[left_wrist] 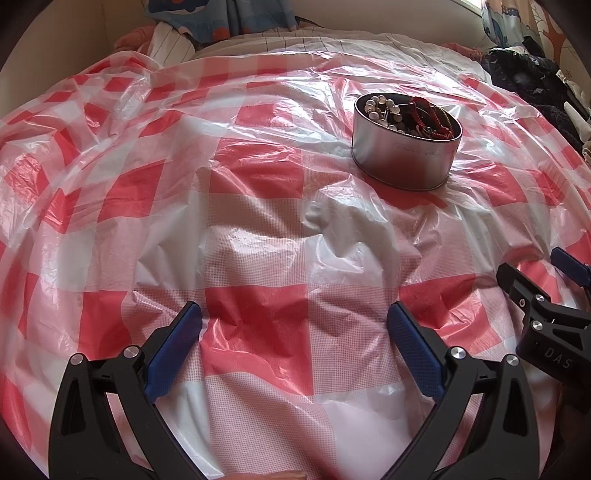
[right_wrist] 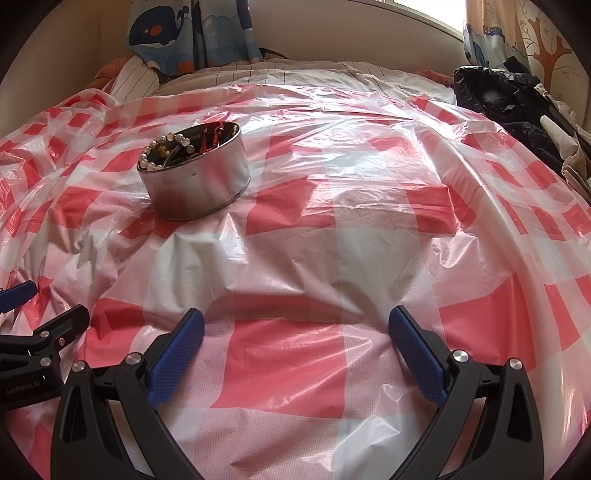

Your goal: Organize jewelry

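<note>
A round silver tin (left_wrist: 404, 151) stands on the red-and-white checked plastic sheet (left_wrist: 258, 317), ahead and to the right in the left wrist view. The same tin (right_wrist: 197, 186) is ahead and to the left in the right wrist view. It holds a pearl bead strand (right_wrist: 168, 146), a red beaded piece (left_wrist: 430, 114) and other dark jewelry. My left gripper (left_wrist: 293, 325) hovers open over the sheet, nothing between its blue pads. My right gripper (right_wrist: 295, 328) is also open and holds nothing. Both sit well short of the tin.
The sheet covers a bed and is crumpled with raised folds. Dark clothing (right_wrist: 517, 107) is piled at the right edge. Striped bedding (right_wrist: 136, 83) and whale-print curtains (right_wrist: 166, 33) lie at the far side against the wall.
</note>
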`<state>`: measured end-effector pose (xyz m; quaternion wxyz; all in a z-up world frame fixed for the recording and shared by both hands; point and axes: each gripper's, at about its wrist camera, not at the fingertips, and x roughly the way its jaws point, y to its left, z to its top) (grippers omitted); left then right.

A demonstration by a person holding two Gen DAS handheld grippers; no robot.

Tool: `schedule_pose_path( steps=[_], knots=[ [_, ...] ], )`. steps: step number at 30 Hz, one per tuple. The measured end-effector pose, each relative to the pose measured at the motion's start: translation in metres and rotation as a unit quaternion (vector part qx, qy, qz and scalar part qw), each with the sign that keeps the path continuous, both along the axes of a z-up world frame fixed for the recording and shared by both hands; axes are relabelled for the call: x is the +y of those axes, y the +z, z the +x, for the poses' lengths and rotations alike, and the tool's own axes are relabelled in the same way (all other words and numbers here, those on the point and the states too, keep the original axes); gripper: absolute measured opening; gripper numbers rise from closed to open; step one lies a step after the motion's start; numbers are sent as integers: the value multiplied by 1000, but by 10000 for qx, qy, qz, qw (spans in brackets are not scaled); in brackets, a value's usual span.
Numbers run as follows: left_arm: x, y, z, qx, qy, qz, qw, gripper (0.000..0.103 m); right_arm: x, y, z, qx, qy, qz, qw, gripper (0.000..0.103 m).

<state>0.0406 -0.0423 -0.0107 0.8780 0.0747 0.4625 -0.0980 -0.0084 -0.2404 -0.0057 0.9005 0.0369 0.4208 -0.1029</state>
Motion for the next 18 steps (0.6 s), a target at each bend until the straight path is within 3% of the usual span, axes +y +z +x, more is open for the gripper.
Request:
schedule_pose_path(
  steps=[18],
  knots=[
    [2,0,-2,-89,2,-25,10000,96,6,-1,4,38,4,-78,10000,96]
  ],
)
